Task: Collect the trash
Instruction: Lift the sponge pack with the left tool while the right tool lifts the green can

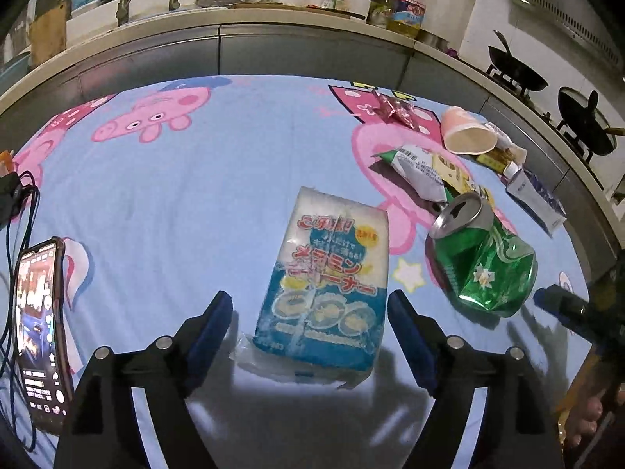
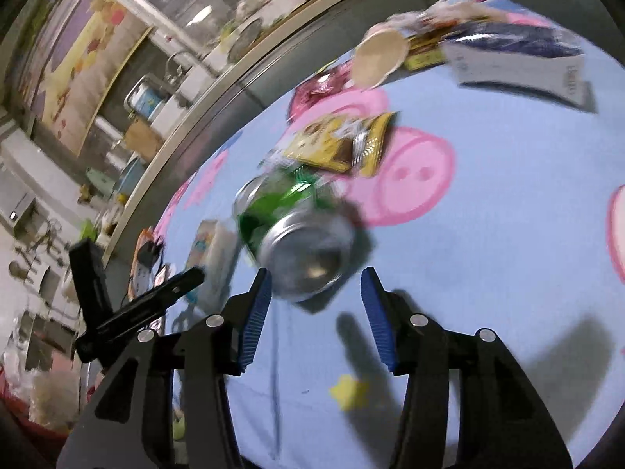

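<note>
the left gripper [image 1: 310,312] is held with its jaws wide apart around the near end of a blue and white sponge pack [image 1: 326,285], which is not yet squeezed. the right gripper [image 2: 315,305] is also seen with jaws spread, and the bottom of a crushed green can [image 2: 297,234] lies just in front of them, not grabbed. both things are still resting on the cartoon pig cloth [image 1: 195,203] over the worktop. farther back, a snack wrapper [image 1: 420,174], a tipped paper cup [image 1: 466,135], a small carton [image 1: 537,201] and a red wrapper [image 1: 394,109] are left to be picked up. nothing looks collected yet, so the job is judged barely started.
</note>
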`<state>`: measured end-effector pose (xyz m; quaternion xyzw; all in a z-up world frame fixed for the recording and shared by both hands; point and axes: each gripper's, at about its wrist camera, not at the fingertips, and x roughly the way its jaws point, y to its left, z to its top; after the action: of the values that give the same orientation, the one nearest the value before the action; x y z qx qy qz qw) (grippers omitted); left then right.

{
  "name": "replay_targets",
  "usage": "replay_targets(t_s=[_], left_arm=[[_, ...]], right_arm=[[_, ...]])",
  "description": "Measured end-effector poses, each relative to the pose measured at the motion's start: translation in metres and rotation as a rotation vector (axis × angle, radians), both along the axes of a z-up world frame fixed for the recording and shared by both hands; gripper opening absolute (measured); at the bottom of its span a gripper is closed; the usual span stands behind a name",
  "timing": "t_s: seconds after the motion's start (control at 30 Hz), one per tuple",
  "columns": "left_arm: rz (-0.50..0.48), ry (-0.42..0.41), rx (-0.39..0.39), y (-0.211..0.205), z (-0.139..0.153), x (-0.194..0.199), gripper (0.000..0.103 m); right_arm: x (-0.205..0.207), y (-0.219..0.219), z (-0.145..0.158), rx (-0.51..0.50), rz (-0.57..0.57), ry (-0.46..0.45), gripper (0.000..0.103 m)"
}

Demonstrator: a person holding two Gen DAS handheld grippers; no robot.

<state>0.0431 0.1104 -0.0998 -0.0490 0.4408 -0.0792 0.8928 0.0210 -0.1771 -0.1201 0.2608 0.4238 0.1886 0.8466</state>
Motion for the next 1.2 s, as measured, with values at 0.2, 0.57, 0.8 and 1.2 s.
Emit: replay_targets(t_s=[0.2, 0.57, 0.8, 1.2], left_arm=[[-0.011, 0.021, 0.015, -0.006, -0.006, 0.009, 0.083], [-0.048, 0.034, 0.077, -0.014, -0.015, 0.009, 0.083], [-0.038, 0.023, 0.077, -0.008, -0.016, 0.007, 0.079], [-0.038, 0.018, 0.089, -0.005, -0.015, 0.005, 0.077]], right_arm=[[0.05, -0.028, 0.007, -0.012, -0.007, -0.017, 0.057], [0.123, 0.002, -0.02, 0.136, 0.241, 0.1, 0.055], [0.08, 0.024, -0.021, 0.103, 0.245, 0.085, 0.039], [0.034, 0.043, -0.017, 0.012, 0.266, 0.09, 0.054]])
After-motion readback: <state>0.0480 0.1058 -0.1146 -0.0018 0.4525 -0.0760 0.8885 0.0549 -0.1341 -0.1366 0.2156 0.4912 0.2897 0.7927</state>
